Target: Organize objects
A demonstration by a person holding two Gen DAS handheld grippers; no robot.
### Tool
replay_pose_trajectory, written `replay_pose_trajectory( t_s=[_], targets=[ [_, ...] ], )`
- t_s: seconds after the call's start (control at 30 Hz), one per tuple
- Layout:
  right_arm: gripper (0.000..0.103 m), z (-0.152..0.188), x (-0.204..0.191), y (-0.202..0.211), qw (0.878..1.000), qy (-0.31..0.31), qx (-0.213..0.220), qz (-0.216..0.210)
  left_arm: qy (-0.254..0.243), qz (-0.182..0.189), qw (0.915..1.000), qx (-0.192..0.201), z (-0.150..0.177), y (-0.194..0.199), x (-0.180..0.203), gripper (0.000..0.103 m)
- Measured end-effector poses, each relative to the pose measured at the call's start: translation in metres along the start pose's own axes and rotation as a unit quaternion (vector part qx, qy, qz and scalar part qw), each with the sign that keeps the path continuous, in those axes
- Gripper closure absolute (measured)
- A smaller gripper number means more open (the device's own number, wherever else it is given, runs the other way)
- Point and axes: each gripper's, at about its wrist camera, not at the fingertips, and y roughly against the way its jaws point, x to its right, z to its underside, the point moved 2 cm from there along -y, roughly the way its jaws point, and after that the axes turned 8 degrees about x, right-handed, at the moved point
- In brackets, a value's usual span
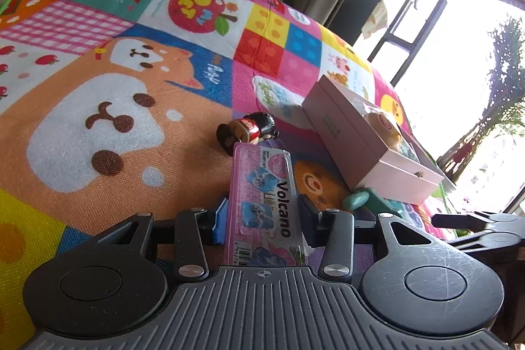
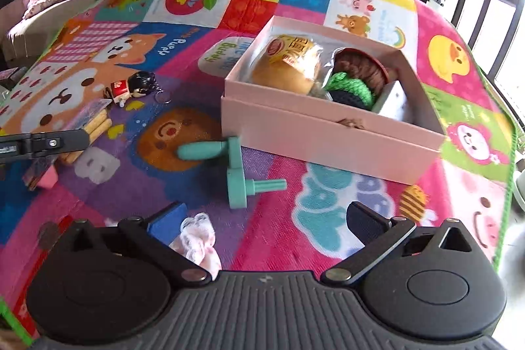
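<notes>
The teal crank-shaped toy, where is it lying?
In the right wrist view the teal crank toy lies on the play mat, just in front of the pink box, at its left corner.

Daylight from the tall dark-framed window (image 1: 459,54) blew out the right side; fisheye bending curved the edges, corners dim.

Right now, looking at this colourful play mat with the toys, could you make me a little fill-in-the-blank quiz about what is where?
1. The left tool is shut on a pink pack printed with the word ____.
2. The wrapped golden bun lies inside the open ____ cardboard box.
3. The teal plastic crank handle lies on the mat just in front of the ____.
4. The right tool has its jaws ____, with nothing held.

Missing words: Volcano; pink; box; open
</notes>
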Motion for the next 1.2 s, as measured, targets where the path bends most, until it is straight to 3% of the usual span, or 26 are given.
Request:
replay_pose_trajectory(
  t_s=[0.17,0.3,0.47,0.6,0.77,0.83,0.87,1.07,1.2],
  targets=[
    [0.006,-0.008,0.013,-0.011,0.993,0.041,0.026,0.108,-0.001,-0.001,1.0000,0.000,0.000,0.000,0.000,0.056],
    [0.000,-0.011,0.017,0.002,0.998,-0.039,0.042,0.041,-0.010,-0.006,0.9999,0.000,0.000,0.000,0.002,0.056],
    [0.000,-0.010,0.000,-0.022,0.994,-0.100,0.033,0.037,-0.026,-0.014,0.9996,-0.001,0.001,-0.001,0.007,0.056],
    [0.022,-0.013,-0.010,-0.039,0.995,-0.095,0.021,0.029,-0.042,-0.024,0.9988,-0.004,0.002,-0.003,0.012,0.056],
    [0.036,-0.013,-0.003,-0.019,0.995,-0.082,0.046,0.012,-0.062,-0.034,0.9975,-0.007,0.002,-0.003,0.017,0.056],
    [0.066,-0.011,0.007,-0.005,0.995,-0.084,0.057,0.003,-0.071,-0.037,0.9967,-0.010,0.001,-0.002,0.020,0.056],
    [0.070,-0.009,0.014,0.001,0.994,-0.087,0.059,-0.002,-0.078,-0.039,0.9961,-0.013,0.001,-0.002,0.022,0.056],
    [0.069,0.011,0.050,0.018,0.989,-0.127,0.074,-0.002,-0.107,-0.040,0.9934,-0.006,-0.013,0.002,0.044,0.056],
    [0.052,0.022,0.051,0.017,0.988,-0.136,0.074,-0.008,-0.117,-0.033,0.9926,-0.010,-0.014,0.005,0.062,0.056]
  ],
)
